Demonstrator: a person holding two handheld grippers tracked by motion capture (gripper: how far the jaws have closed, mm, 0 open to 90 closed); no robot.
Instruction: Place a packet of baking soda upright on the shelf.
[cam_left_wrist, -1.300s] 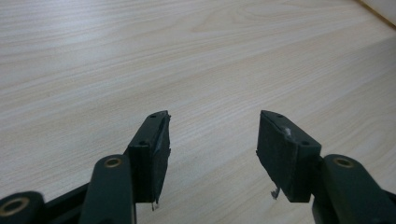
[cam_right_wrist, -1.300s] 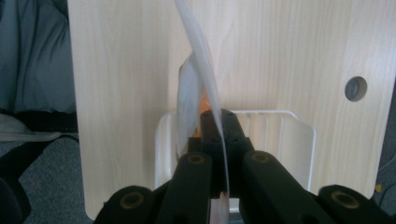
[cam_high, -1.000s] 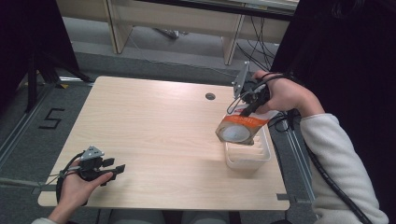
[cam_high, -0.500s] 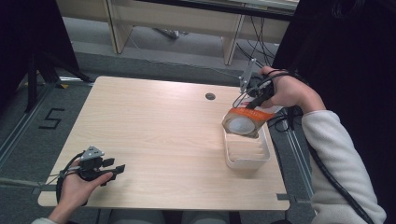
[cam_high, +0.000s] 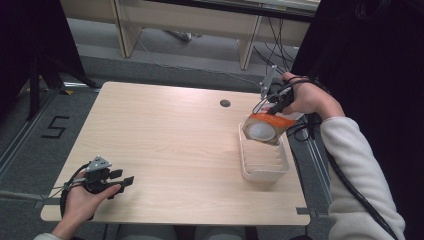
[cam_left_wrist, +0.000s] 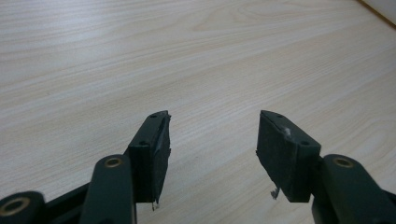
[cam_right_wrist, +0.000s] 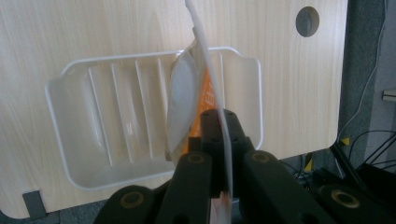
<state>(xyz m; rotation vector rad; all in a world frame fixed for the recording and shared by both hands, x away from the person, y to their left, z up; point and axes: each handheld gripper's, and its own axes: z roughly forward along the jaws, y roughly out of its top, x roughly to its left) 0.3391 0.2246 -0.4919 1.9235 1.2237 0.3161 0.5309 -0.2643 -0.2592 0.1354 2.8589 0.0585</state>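
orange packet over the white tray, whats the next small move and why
Probably lower it a little further. The right tongs are shut on the orange packet's edge, and it hangs tilted above the far end of the white tray, apparently not resting in it. The left tongs sit open.

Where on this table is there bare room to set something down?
The table is bare from the left gripper across to the white tray, and back to the round hole. Crowded only at the right edge, where the right gripper holds an orange-and-white packet over the tray.
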